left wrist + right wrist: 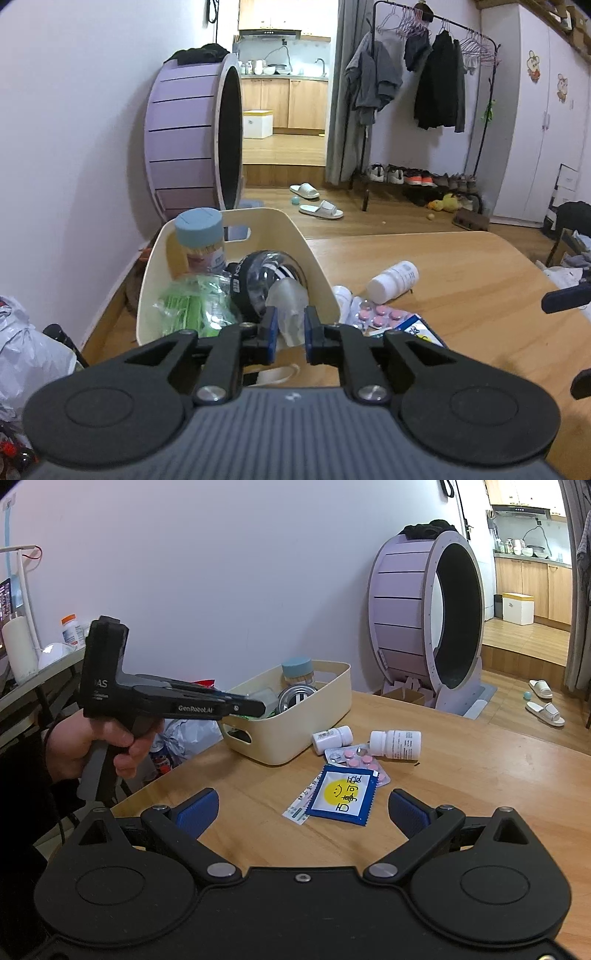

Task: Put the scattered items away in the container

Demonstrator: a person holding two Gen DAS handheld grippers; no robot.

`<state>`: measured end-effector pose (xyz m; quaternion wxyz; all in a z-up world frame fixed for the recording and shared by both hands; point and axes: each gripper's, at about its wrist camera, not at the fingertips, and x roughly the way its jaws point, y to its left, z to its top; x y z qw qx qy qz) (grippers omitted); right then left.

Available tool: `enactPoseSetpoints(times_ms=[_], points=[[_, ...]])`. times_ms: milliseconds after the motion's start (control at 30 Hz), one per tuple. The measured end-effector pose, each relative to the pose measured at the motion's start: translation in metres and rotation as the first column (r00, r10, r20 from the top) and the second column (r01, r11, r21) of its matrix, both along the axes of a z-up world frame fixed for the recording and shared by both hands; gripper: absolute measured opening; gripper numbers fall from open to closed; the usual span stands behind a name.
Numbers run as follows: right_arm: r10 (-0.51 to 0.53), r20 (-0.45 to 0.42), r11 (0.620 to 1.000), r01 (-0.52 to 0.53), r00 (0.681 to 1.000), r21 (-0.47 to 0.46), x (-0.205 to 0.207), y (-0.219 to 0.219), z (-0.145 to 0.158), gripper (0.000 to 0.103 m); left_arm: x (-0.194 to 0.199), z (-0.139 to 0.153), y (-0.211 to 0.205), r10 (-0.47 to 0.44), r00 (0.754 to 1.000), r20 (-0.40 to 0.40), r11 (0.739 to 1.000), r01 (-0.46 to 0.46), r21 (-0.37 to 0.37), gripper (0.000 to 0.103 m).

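Cream plastic forms the handled container (295, 734) at the back-left edge of the wooden desk (461, 794). Inside it stand a clear jar with a grey-blue lid (199, 240), a black and clear ball-shaped gadget (262, 284), a crinkled clear bag of green pieces (192, 306) and a frosted translucent piece (290, 306).

Still scattered on the desk just right of the container are a small white pill bottle (331, 737) lying on its side, a larger white pill bottle (396, 744) with a printed label too small to read, a foil blister sheet of pink tablets (356, 758) between them, and a blue square sachet (345, 794) bearing a yellow smiley face and black Chinese characters, lying on a white paper strip (300, 808).

A person's hand (92, 746) holds the left gripper (290, 334) above the container; its black body reads "GenRobot.AI". Its blue-padded jaws stand only slightly apart, with nothing gripped; the frosted piece shows through the gap, below them.

The right gripper (303, 812) hovers over the near desk, jaws spread wide and empty, the blue sachet just ahead of it.
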<state>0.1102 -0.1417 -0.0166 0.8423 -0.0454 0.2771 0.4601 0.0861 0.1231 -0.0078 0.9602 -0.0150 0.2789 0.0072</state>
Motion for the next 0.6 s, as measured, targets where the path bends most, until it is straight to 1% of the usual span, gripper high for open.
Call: enactPoseSetpoints(times_ms=[33, 100, 200, 500, 600], points=[[-0.001, 0.0, 1.0, 0.001, 1.0, 0.0, 0.0, 0.0, 0.0, 0.099, 0.0, 0.001, 0.0, 0.001, 1.0, 0.001, 1.0, -0.001, 0.002, 0.017], [-0.004, 0.001, 1.0, 0.004, 1.0, 0.001, 0.0, 0.0, 0.001, 0.099, -0.002, 0.003, 0.0, 0.001, 1.0, 0.006, 1.0, -0.001, -0.002, 0.027], [-0.006, 0.002, 1.0, 0.006, 1.0, 0.004, 0.0, -0.001, 0.001, 0.099, -0.004, 0.004, -0.001, 0.005, 1.0, 0.009, 1.0, -0.005, -0.002, 0.033], [-0.012, 0.005, 1.0, 0.011, 1.0, 0.01, 0.001, 0.0, 0.002, 0.099, -0.005, 0.008, -0.003, 0.023, 1.0, 0.009, 1.0, -0.023, 0.014, 0.036], [-0.014, 0.007, 1.0, 0.014, 1.0, 0.01, 0.002, 0.001, 0.001, 0.099, -0.006, 0.011, -0.008, -0.003, 1.0, 0.015, 1.0, 0.003, -0.004, 0.037]])
